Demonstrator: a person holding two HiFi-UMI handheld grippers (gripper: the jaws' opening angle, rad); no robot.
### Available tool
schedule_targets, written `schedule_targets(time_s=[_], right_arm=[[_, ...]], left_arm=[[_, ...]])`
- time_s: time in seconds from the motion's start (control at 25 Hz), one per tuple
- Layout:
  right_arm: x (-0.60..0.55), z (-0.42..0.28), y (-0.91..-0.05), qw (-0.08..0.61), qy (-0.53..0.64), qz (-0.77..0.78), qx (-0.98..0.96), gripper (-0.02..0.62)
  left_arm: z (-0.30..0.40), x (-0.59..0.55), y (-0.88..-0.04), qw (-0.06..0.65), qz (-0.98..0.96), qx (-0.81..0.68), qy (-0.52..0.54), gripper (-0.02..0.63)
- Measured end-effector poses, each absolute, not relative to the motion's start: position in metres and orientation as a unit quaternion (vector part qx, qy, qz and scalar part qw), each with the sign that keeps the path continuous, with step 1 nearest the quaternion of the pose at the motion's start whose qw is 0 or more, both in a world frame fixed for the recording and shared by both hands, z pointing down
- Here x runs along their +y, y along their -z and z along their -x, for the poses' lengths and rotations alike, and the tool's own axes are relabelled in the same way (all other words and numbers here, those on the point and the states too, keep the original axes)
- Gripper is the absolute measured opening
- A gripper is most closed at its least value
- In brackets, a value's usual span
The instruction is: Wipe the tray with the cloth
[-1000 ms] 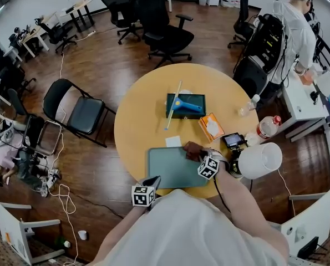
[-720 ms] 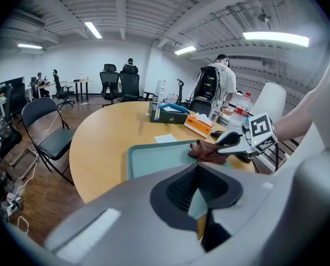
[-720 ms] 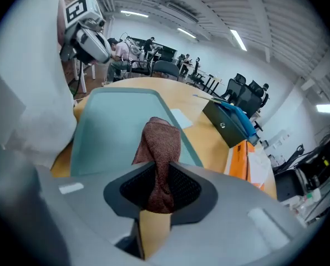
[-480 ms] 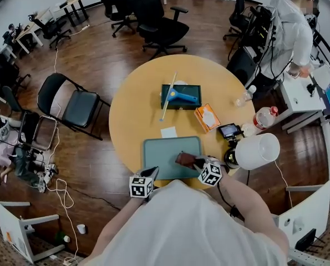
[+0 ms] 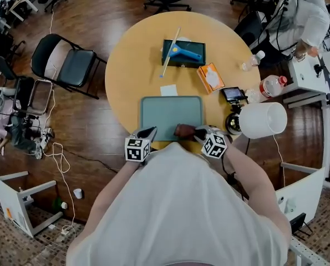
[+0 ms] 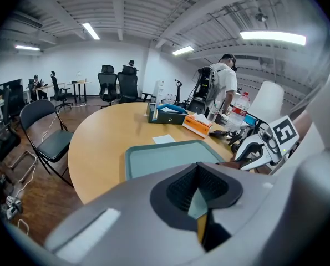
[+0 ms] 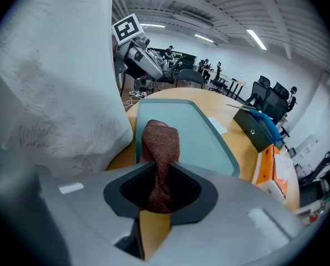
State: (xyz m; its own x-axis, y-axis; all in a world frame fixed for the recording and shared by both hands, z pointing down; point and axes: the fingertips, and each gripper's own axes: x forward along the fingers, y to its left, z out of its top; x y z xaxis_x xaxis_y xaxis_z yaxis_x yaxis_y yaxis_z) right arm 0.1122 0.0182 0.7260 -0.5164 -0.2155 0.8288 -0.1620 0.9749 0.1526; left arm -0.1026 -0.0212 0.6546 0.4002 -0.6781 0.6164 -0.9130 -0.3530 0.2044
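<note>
Filling the middle of the head view, the round wooden tabletop [image 5: 131, 65] carries everything, with a black folding chair [image 5: 70, 62] standing on the floor to its left. On the near part of the tabletop lies the grey-green tray [image 5: 170, 112], rectangular with rounded corners. A white cylinder [image 5: 263, 121] sits off the right edge, near the tray's right side. Toward the far side rests a dark box [image 5: 183, 60] with a blue tool [image 5: 186, 52] on top; an orange packet [image 5: 211, 77] lies to its right and nearer, and a white paper slip [image 5: 168, 90] lies just beyond the tray's far edge. The right tongs [image 5: 198, 132] are clamped on the reddish-brown cloth [image 5: 184, 130], which bunches out of them onto the tray's near edge, right of its middle. The left tongs [image 5: 148, 133] hover at the tray's near left corner, drawn together to a slit with nothing between them.
</note>
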Motion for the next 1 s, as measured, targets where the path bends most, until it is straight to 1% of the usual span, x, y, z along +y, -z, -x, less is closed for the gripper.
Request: schedule_targets(time_s=[0.52, 0.68, 1.0], right_arm=[[0.034, -0.05, -0.728, 0.461, 0.04, -0.032, -0.886, 0.078], [0.015, -0.047, -0.724, 0.462, 0.041, -0.035, -0.885, 0.078], [-0.053, -0.055, -0.731, 0.486, 0.056, -0.079, -0.868, 0.078]], left_arm=[[0.116, -0.007, -0.658, 0.281, -0.777, -0.518, -0.221, 0.0], [0.121, -0.007, -0.655, 0.281, -0.774, -0.521, -0.222, 0.0], [0.132, -0.002, -0.652, 0.276, -0.769, -0.534, -0.22, 0.0]])
